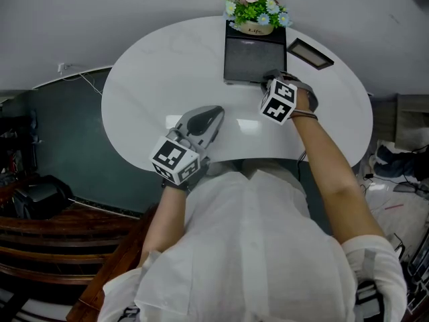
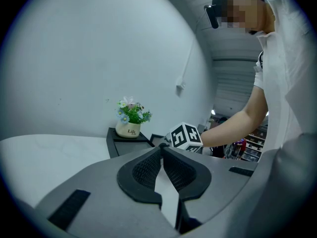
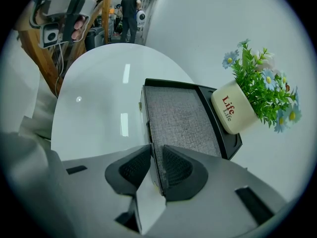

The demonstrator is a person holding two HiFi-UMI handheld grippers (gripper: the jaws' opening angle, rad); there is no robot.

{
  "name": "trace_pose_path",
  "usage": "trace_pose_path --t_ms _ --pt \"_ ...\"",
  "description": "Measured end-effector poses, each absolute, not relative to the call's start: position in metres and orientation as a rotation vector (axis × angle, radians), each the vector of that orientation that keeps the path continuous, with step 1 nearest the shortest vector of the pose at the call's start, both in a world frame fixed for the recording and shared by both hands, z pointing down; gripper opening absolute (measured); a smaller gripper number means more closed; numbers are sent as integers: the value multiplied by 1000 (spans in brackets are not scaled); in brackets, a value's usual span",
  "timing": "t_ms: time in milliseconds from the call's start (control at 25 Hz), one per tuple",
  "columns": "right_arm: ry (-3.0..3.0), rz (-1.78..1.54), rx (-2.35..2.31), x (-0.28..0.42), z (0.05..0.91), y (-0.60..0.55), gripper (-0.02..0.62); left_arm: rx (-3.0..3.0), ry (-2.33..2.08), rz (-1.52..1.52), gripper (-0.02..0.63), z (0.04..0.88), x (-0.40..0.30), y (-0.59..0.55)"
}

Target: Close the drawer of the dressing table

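The dressing table is a small black box [image 1: 253, 58] on a white round table [image 1: 134, 99], with a flower pot [image 1: 255, 9] on top. Its drawer [image 3: 181, 120] is pulled out and shows a grey lining. My right gripper [image 3: 153, 152] points down over the drawer's front panel [image 3: 147, 128], one pad outside and one inside, shut on it. In the head view the right gripper [image 1: 271, 80] sits at the box's near edge. My left gripper [image 1: 204, 121] hovers over the table's near side, shut and empty; its tips [image 2: 161, 150] meet.
A small dark framed tray [image 1: 310, 53] lies to the right of the box. Dark wooden furniture [image 1: 60, 247] stands at the lower left, beyond the table's edge. A cable [image 1: 87, 79] runs along the wall at the left. Clutter [image 1: 395, 173] fills the floor at the right.
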State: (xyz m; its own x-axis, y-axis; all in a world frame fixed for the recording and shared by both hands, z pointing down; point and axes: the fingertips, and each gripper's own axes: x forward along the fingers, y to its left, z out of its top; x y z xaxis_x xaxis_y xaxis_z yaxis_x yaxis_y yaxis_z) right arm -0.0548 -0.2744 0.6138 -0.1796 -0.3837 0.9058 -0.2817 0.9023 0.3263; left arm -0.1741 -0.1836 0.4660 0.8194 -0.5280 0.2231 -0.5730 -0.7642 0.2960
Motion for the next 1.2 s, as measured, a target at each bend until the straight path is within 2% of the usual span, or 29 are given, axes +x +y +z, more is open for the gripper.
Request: trace_pose_path --t_ms 680,1040,1200 --pt "-1778 -57 571 -57 607 -274 91 2671 -1015 207 23 436 -216 -188" --pt "-2112 323 1040 -31 536 -269 91 2638 -1166 194 23 420 -254 -187" --pt "-2315 394 1274 -14 485 -260 91 2657 -1196 163 23 406 -257 -193"
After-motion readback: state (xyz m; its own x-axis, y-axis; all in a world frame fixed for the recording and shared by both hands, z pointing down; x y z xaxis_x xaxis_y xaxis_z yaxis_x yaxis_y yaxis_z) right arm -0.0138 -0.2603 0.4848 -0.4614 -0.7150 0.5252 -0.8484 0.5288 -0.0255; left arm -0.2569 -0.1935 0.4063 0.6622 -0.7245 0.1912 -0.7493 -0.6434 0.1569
